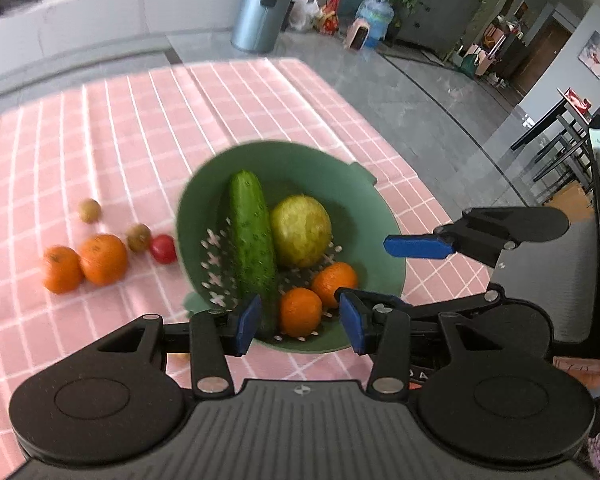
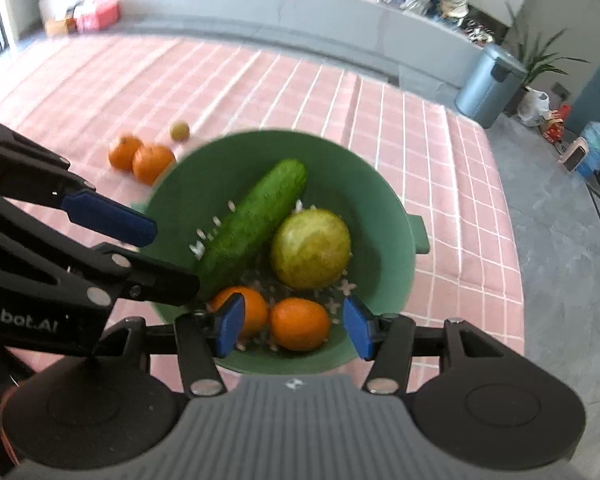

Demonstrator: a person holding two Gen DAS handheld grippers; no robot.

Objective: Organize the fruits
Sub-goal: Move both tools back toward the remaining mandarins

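A green colander [image 1: 364, 216] [image 2: 388, 216] stands on the pink checked tablecloth. It holds a cucumber [image 1: 252, 248] [image 2: 252, 224], a yellow-green round fruit [image 1: 301, 230] [image 2: 311, 249] and two oranges [image 1: 300, 312] [image 2: 300, 323]. My left gripper [image 1: 300, 320] is open and empty above the colander's near rim. My right gripper [image 2: 294, 326] is open and empty, its fingers either side of an orange in the colander. Two more oranges [image 1: 84, 262] [image 2: 144, 158], two small brownish fruits [image 1: 139, 237] and a red tomato [image 1: 163, 249] lie on the cloth left of the colander.
The table's right edge [image 1: 440, 200] drops to grey floor. The right gripper's fingers [image 1: 416, 246] show at the colander's right in the left wrist view; the left gripper's fingers [image 2: 108, 216] show at its left in the right wrist view. A grey bin [image 1: 260, 16] stands beyond the table.
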